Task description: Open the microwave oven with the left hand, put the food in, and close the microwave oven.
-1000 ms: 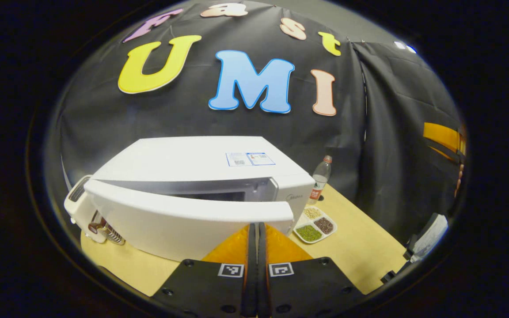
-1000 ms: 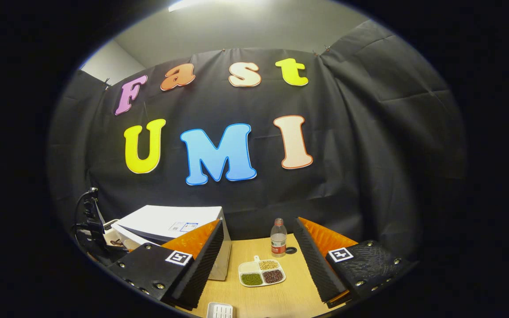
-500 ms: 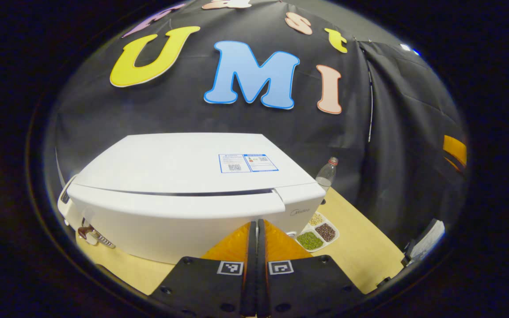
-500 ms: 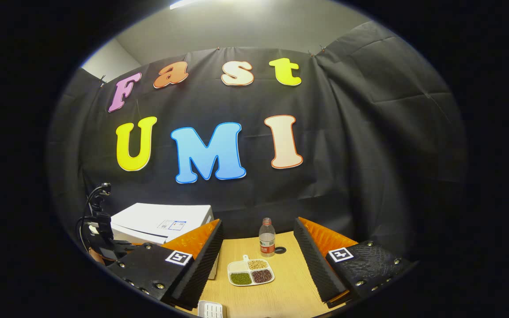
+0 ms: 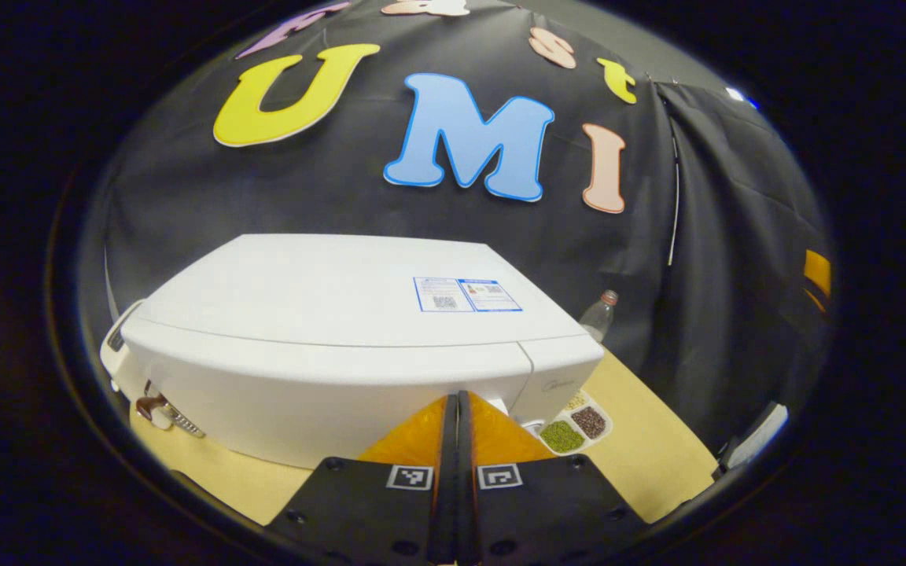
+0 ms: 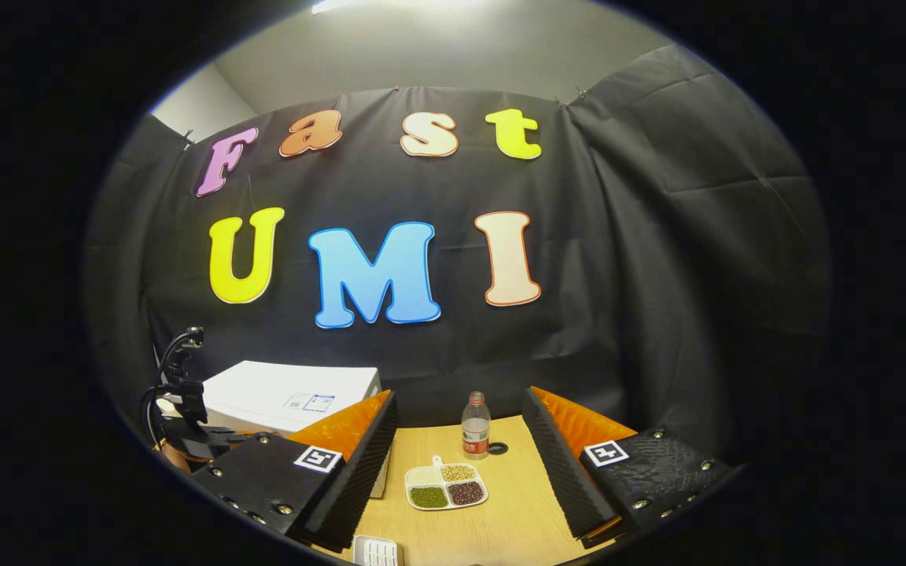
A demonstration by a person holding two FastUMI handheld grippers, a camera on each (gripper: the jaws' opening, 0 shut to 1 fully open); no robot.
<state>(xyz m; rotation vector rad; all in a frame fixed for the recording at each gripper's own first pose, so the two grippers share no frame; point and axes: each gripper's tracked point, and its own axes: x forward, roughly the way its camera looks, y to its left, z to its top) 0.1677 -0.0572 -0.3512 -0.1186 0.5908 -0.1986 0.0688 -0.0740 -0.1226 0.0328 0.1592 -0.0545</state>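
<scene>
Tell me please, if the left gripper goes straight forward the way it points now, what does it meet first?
Most likely the closed door of the white microwave oven. The shut left gripper points at its front, near the door's right edge; whether it already touches is unclear.

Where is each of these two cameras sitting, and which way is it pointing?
Left gripper view: rides on the left gripper, fingers together, facing the white microwave from close up.
Right gripper view: rides on the right gripper, fingers spread, looking across the table at the booth wall.
Shared: the microwave, the divided dish of beans and the water bottle.
</scene>
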